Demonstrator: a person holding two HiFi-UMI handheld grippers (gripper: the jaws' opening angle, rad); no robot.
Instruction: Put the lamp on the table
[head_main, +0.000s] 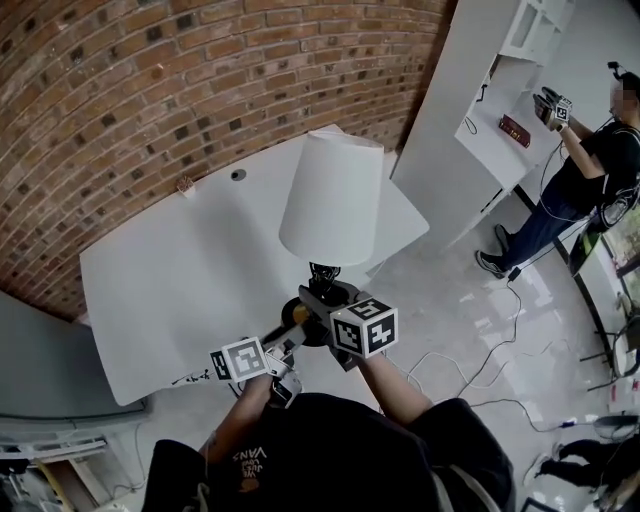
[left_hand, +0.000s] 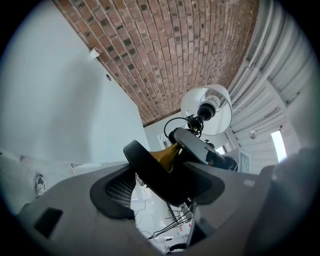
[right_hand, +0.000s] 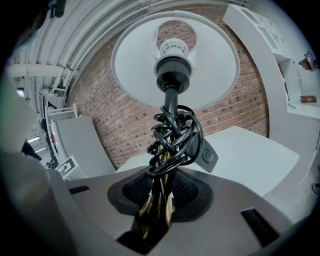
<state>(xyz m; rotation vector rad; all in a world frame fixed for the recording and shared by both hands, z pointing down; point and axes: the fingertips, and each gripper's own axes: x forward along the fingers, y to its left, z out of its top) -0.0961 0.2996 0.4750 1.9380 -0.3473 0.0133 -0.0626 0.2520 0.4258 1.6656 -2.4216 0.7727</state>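
The lamp has a white conical shade (head_main: 331, 198), a brass stem (right_hand: 156, 212) wound with black cord (right_hand: 173, 138), and a black round base (left_hand: 151, 171). It hangs upright over the near edge of the white table (head_main: 170, 270). My right gripper (head_main: 327, 302) is shut on the stem just under the cord bundle; the right gripper view looks up into the shade (right_hand: 135, 55) and bulb socket (right_hand: 172, 71). My left gripper (head_main: 286, 343) is lower and to the left, with its jaws shut on the rim of the base. The left gripper view shows the shade (left_hand: 220, 121) from below.
A brick wall (head_main: 150, 90) runs behind the table. A tall white shelf unit (head_main: 480, 110) stands to the right, with a person (head_main: 585, 175) working at it. Cables (head_main: 470, 370) lie on the grey floor at right. A grey panel (head_main: 40, 370) sits left of the table.
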